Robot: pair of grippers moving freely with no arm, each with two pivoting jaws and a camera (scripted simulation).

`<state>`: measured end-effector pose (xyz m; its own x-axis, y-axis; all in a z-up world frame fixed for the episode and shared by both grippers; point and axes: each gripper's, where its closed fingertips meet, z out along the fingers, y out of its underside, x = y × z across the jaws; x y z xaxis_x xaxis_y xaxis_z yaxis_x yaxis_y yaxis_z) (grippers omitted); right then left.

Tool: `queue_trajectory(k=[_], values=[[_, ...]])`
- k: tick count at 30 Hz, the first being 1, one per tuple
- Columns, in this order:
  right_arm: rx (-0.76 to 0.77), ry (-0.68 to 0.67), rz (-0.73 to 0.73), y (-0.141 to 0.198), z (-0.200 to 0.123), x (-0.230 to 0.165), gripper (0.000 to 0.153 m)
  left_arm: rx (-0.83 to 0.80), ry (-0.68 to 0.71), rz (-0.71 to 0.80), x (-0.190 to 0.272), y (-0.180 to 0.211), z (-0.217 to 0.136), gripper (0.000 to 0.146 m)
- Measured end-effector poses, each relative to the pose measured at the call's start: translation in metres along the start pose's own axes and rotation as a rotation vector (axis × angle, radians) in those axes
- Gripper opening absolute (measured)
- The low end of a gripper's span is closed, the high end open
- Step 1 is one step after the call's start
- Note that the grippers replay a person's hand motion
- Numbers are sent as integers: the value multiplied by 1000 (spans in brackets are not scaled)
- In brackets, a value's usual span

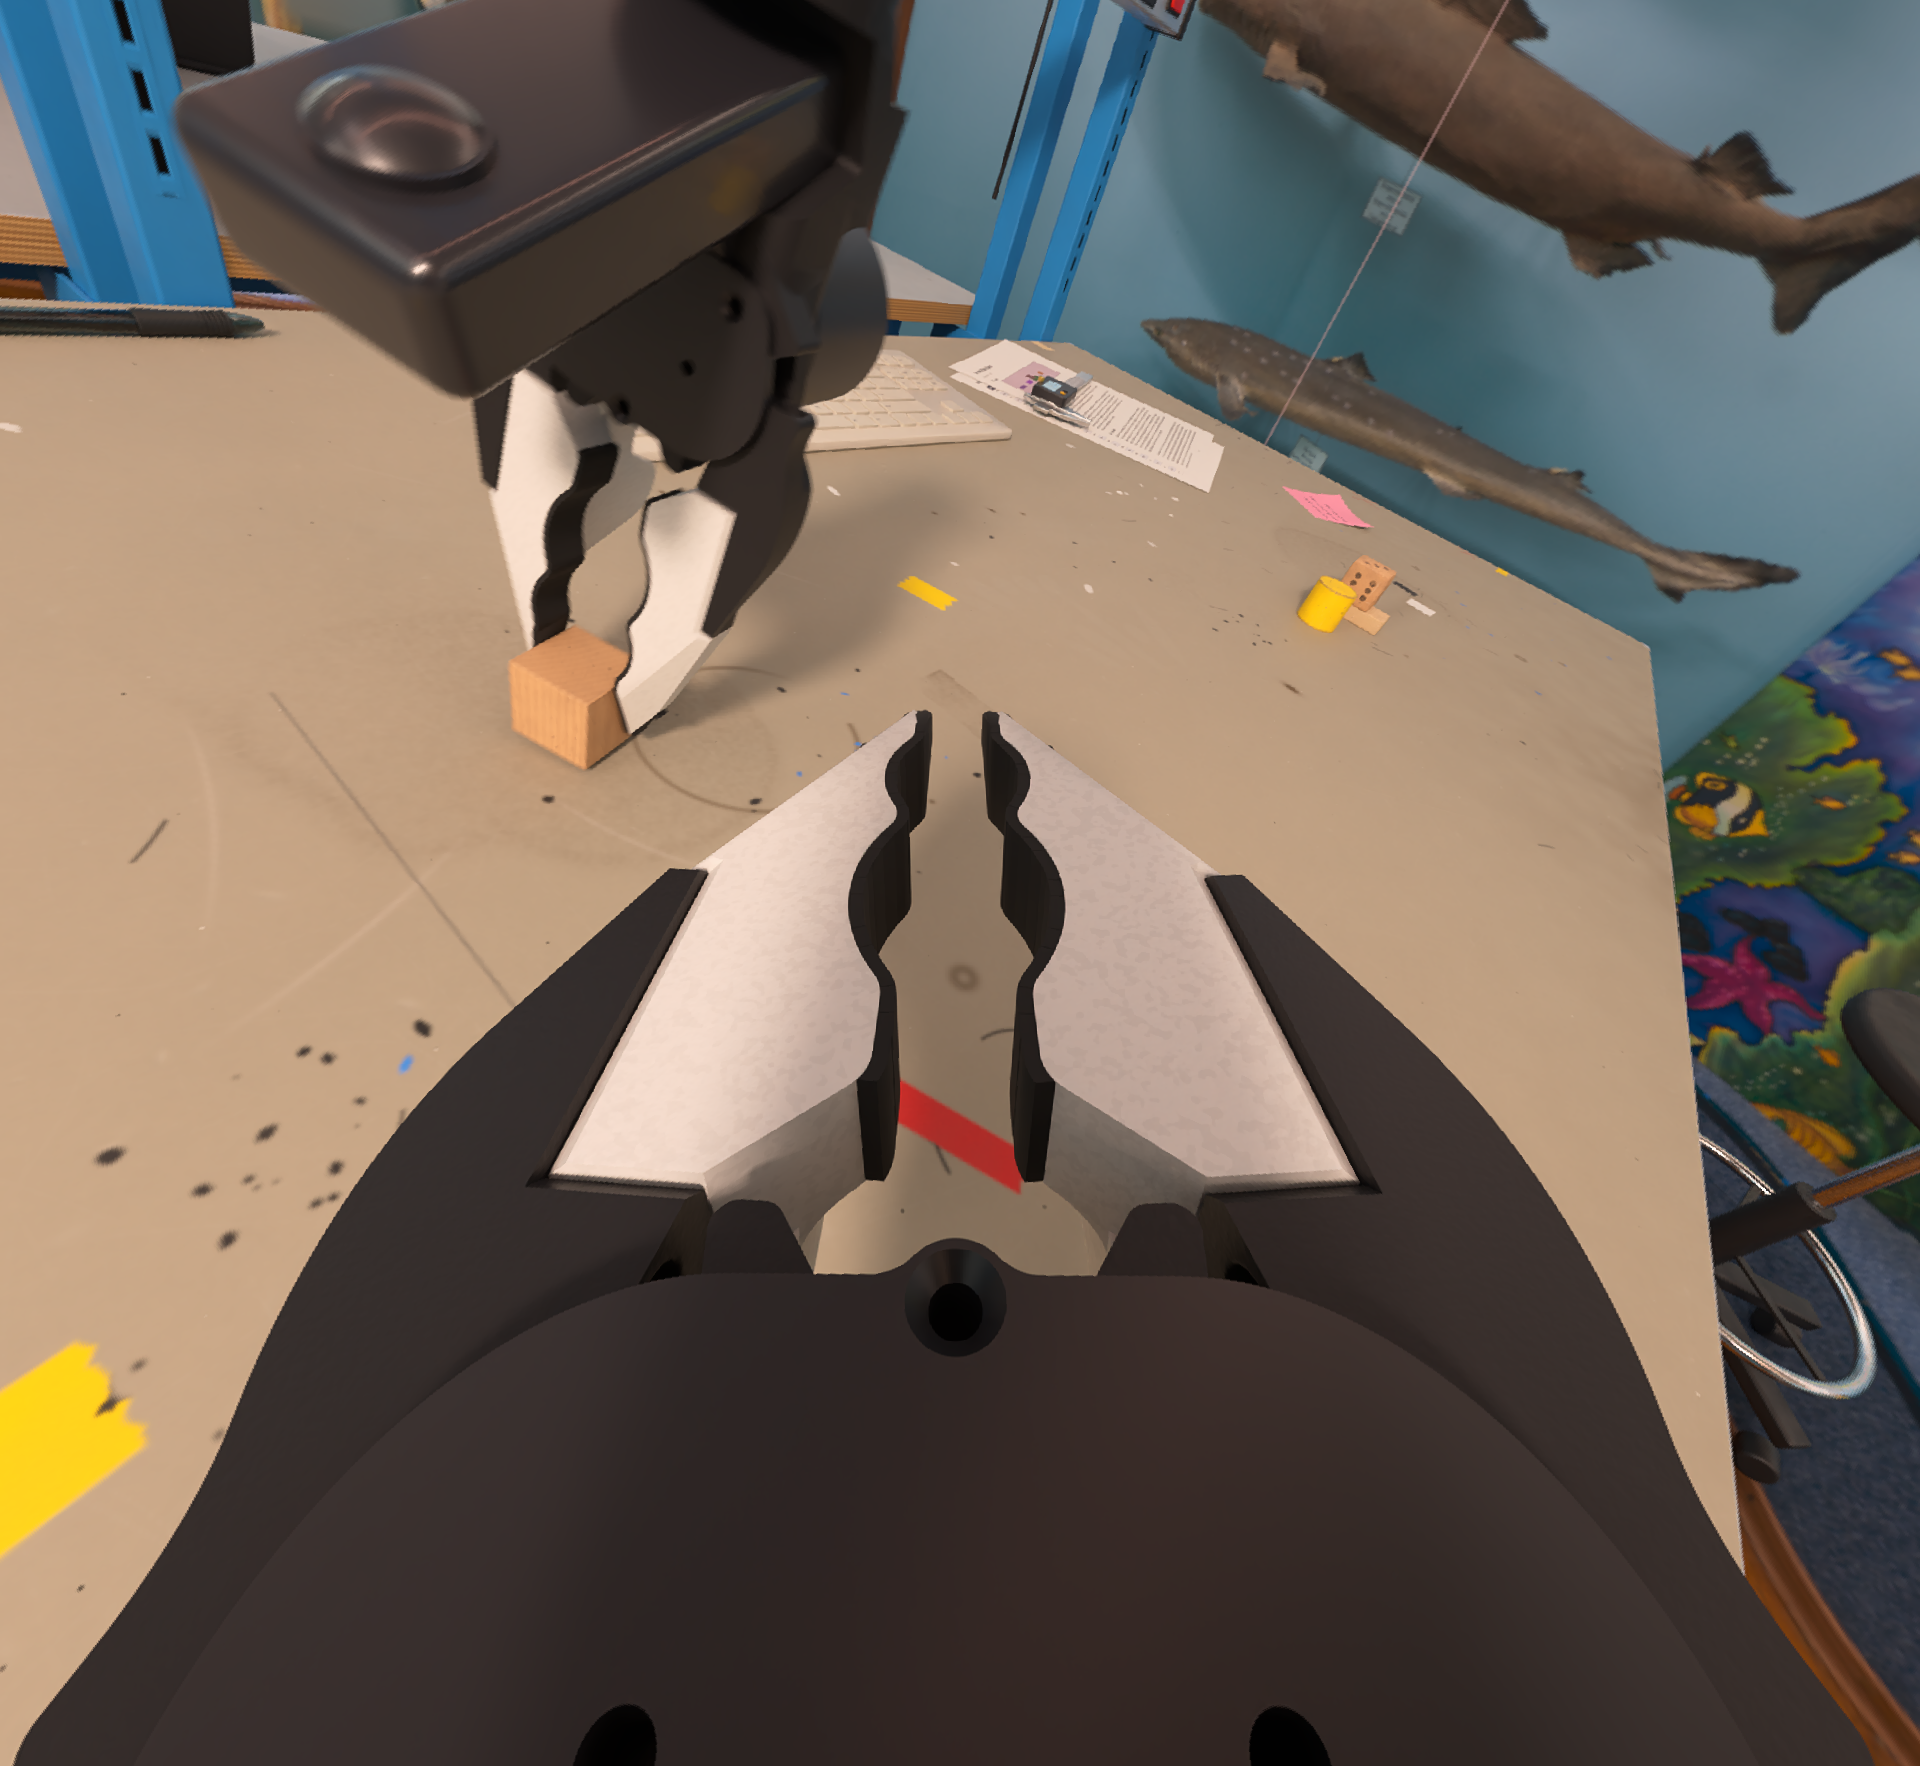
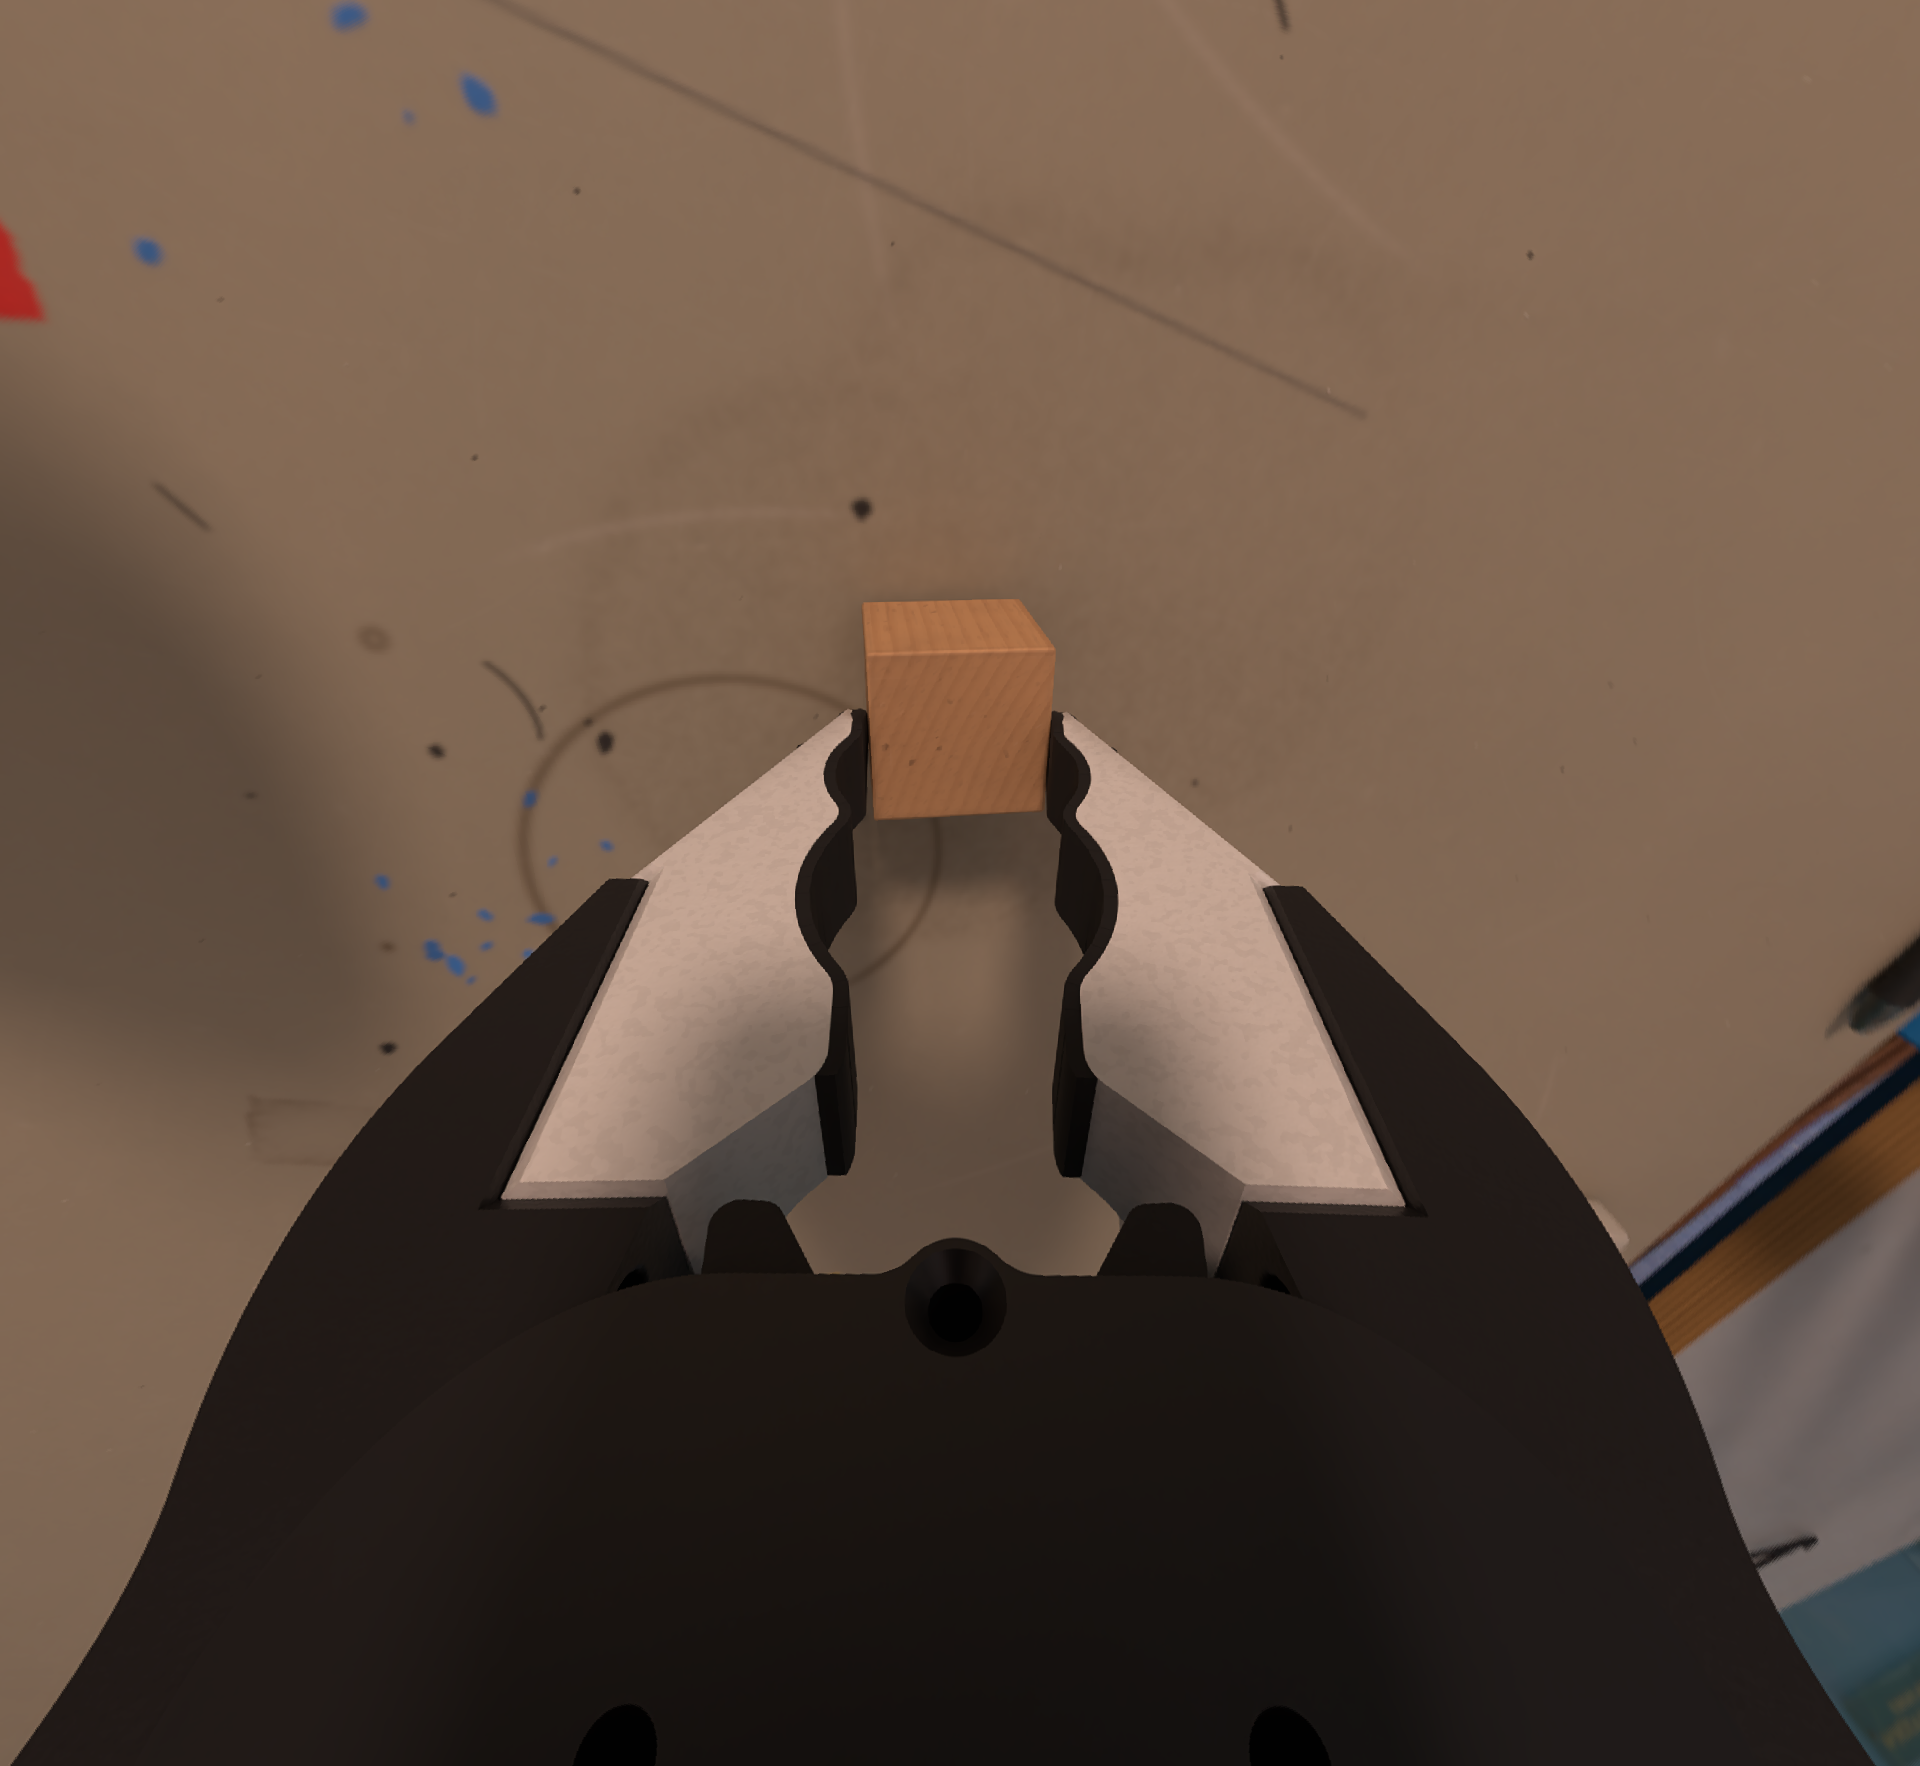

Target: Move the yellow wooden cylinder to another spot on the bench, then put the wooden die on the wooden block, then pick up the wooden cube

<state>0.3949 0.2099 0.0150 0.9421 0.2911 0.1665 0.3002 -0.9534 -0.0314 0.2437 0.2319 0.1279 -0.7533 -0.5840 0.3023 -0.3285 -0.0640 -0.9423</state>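
Wooden cube [image 2: 956, 714], grained, pinched by right fingers [image 2: 1070, 781]; left fingers [image 1: 904, 781] narrowly spread.

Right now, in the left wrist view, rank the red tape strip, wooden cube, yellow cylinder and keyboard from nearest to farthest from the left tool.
1. Red tape strip: on the bench beneath the left tool.
2. Wooden cube: ahead-left, at the right tool.
3. Yellow cylinder: ahead-right, beside the die.
4. Keyboard: far, partly hidden.
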Motion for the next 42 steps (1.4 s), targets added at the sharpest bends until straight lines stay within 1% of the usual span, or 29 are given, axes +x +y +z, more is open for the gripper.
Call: queue_trajectory(k=[2,4,7,9,11,13,15,17,20,22,24,26,29,31,33,36,42], values=[[9,38,19,4,-14,-3,34,1,-5,0,-1,0,0,9],[51,79,59,10,-40,-9,34,3,-4,0,-1,0,0,9],[120,129,129,29,-97,-23,34,-2,4,17,2,1,1,9],[145,193,202,54,-140,-32,34,-9,9,30,4,2,3,9],[159,257,319,92,-181,-42,34,-18,8,37,6,4,5,9],[144,317,477,144,-215,-52,34,-30,4,44,6,7,6,9],[104,379,649,204,-238,-67,34,-40,-3,52,7,9,8,9],[65,414,818,266,-251,-89,34,-52,-10,59,6,12,10,9],[-34,464,1105,359,-252,-132,34,-71,-30,78,4,16,12,9],[-131,500,1285,414,-243,-166,34,-80,-46,87,1,18,13,9],[-212,513,1418,459,-231,-201,34,-90,-62,95,-2,20,14,8],[-223,483,1546,489,-213,-234,34,-99,-77,105,-4,21,15,8],[-168,425,1703,516,-183,-269,34,-100,-92,116,-6,22,16,8],[-153,388,1749,525,-165,-286,34,-104,-97,117,-6,24,18,8],[-160,359,1747,530,-150,-298,34,-121,-98,115,-7,29,20,8],[-138,333,1751,530,-134,-305,34,-152,-100,131,-7,36,24,8],[-127,289,1747,527,-114,-309,34,-190,-92,164,-3,44,28,8]])
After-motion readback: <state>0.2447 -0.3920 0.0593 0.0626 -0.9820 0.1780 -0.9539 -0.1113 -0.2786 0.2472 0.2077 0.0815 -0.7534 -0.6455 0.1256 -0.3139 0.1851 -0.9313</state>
